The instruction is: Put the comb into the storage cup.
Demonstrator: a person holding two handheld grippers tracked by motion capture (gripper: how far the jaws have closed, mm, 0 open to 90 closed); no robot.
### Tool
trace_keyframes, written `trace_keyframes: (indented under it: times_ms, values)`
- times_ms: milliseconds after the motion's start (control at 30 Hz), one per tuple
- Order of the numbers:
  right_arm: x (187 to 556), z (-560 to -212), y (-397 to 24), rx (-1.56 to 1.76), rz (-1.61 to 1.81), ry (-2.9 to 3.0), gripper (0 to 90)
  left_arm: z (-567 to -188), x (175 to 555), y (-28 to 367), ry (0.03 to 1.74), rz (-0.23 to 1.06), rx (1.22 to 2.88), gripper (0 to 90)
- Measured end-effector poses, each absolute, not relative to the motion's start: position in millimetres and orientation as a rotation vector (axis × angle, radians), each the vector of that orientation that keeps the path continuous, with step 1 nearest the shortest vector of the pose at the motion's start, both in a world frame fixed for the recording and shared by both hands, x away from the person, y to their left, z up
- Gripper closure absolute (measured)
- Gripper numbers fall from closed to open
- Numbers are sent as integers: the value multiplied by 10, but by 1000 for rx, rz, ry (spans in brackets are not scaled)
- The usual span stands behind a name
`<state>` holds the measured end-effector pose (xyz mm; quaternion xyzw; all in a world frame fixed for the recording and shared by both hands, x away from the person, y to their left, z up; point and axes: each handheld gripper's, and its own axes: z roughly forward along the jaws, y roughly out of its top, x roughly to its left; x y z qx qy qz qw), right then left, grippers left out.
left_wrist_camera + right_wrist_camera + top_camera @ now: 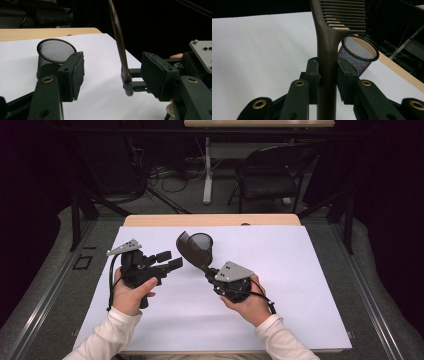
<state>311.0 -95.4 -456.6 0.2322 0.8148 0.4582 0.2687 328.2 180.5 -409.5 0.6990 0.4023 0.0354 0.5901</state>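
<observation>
My right fingers (327, 75) are clamped on the handle of a brown comb (327, 47), which rises up the middle of the right gripper view with its teeth at the top edge. In the high view the comb (192, 251) sits at centre frame, slanting up and left from my right fingers (210, 272). My left fingers (112, 75) stand apart with nothing between them; in the left gripper view the comb's handle (120, 45) shows upright between them but farther off. Just behind the comb, a black mesh cup (204, 241) stands on the white worktop (300, 285). In the left gripper view the cup (55, 51) shows only bare mesh inside, at upper left.
</observation>
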Motion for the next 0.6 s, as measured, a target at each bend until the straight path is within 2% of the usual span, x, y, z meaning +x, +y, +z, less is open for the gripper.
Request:
trace_keyframes:
  times_ms: [600]
  values:
    - [3109, -4569, -950, 624, 1237, 2199, 729, -4112, 3354, 1699, 968, 17, 1586, 433]
